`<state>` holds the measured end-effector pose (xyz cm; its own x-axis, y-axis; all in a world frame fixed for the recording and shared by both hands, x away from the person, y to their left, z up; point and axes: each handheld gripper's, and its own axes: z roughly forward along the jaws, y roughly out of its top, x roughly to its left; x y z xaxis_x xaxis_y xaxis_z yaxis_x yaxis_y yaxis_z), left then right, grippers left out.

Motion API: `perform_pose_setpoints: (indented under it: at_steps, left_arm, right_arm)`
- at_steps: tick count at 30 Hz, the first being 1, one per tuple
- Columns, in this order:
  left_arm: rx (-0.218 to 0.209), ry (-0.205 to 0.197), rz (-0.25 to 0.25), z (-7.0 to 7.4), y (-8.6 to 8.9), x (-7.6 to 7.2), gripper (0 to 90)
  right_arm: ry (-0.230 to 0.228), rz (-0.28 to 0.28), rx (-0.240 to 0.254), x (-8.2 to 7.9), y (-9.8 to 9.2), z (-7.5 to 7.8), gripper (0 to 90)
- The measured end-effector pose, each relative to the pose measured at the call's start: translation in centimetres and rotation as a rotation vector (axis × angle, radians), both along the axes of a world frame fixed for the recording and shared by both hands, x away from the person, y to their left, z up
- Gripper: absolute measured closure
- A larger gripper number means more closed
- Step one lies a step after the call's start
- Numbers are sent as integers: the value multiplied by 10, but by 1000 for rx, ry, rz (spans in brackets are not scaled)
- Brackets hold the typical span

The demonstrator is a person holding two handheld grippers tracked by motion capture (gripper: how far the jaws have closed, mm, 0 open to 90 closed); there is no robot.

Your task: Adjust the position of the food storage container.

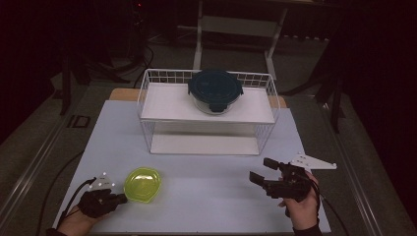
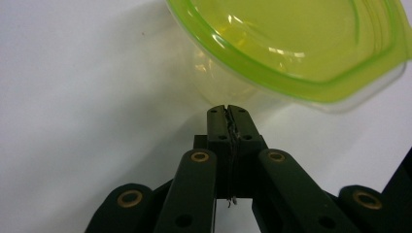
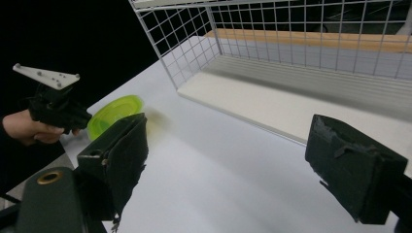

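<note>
Seen from the high view, the left gripper (image 1: 119, 198) sits at the near left of the pale counter (image 1: 206, 196), held low in the person's left hand (image 1: 81, 219), with its tip right at the near edge of a lime-green container (image 1: 142, 184). The container rests on the counter near the front left corner. The right gripper (image 1: 260, 169) is held at the near right, well apart from the container, its jaws spread with nothing between them. Farther back stands a white wire shelf rack (image 1: 147, 98), and on its upper board sits a round container with a dark blue lid (image 1: 215, 90).

In the left gripper view, the left gripper (image 2: 227, 109) has its jaws pressed together, pad against pad, with nothing clamped between them. Its tip lies just under the overhanging rim of the lime-green container (image 2: 291, 43), against the clear wall below the green rim; whether it truly touches cannot be told.

In the right gripper view, the right gripper (image 3: 226, 160) stands wide open, its two black pads far apart over bare counter (image 3: 218, 184) and holding nothing. Beyond its near pad, the lime-green container (image 3: 114, 114) lies on the counter with the left gripper (image 3: 82, 121) right beside it. The wire shelf rack (image 3: 291, 53) fills the upper right.
</note>
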<state>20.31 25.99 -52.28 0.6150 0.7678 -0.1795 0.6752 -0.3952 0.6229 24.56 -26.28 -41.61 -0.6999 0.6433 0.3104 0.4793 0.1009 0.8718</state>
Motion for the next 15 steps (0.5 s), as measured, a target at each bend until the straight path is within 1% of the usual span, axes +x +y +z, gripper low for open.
perform_pose_setpoints:
  at_steps: [2, 3, 5, 7, 9, 10, 11, 13, 15]
  left_arm:
    - [7, 4, -11, 1, -2, -4, 881]
    - [-1, 10, -20, 1, -3, -5, 880]
    - [-2, 13, -31, 3, -6, -7, 880]
    - [-23, 21, -50, 3, -8, -7, 880]
    - [-24, 28, -51, 4, -10, -7, 880]
    - [-33, 28, -57, 3, -11, -6, 880]
    - [-46, 32, -55, 3, -11, -6, 880]
    - [-40, 28, -48, 2, -12, -4, 880]
    - [-36, 26, -29, 2, -11, -2, 880]
  right_arm:
    - [0, -1, 0, 0, -1, 0, 151]
    - [0, -2, -1, 1, -1, 0, 152]
    - [2, -2, 0, 1, 0, 0, 152]
    - [2, 0, -3, 1, 1, 0, 152]
    - [1, -1, -4, 1, 1, 0, 152]
    - [0, -2, -4, 0, 1, 0, 152]
    - [1, -1, -3, 0, 0, 0, 152]
    - [1, -3, -1, 1, 0, 0, 152]
    - [1, -4, 0, 1, -1, 0, 152]
